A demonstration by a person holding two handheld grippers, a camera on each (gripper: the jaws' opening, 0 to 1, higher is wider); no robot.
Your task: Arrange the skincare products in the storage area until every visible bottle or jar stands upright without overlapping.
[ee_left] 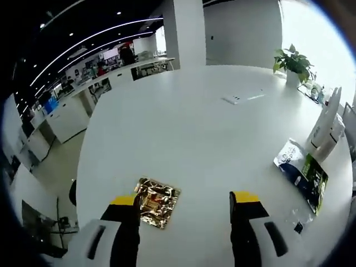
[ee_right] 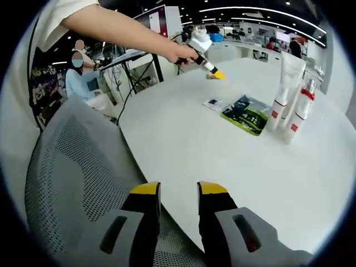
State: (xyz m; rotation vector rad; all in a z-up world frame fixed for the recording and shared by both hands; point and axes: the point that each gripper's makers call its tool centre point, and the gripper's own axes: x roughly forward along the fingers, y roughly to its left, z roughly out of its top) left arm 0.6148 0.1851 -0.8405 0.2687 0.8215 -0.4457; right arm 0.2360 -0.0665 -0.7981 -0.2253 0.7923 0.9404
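My left gripper (ee_left: 186, 199) stands wide open low over the white table (ee_left: 189, 133), and a gold foil sachet (ee_left: 157, 202) lies just inside its left jaw. Two white tubes (ee_left: 325, 125) stand upright at the right edge, with a green and white sachet (ee_left: 303, 172) flat in front of them. My right gripper (ee_right: 179, 189) hangs over the table's near edge, slightly open and holding nothing. From there the tubes (ee_right: 281, 92) with red caps stand at the far right beside the green sachet (ee_right: 245, 114). A hand holds the left gripper (ee_right: 216, 74) farther back.
A grey mesh chair (ee_right: 72, 167) sits under and left of my right gripper. A potted plant (ee_left: 292, 64) stands at the table's far right. A small dark packet (ee_right: 212, 103) lies near the green sachet. A small white plate (ee_left: 231, 99) sits far across the table.
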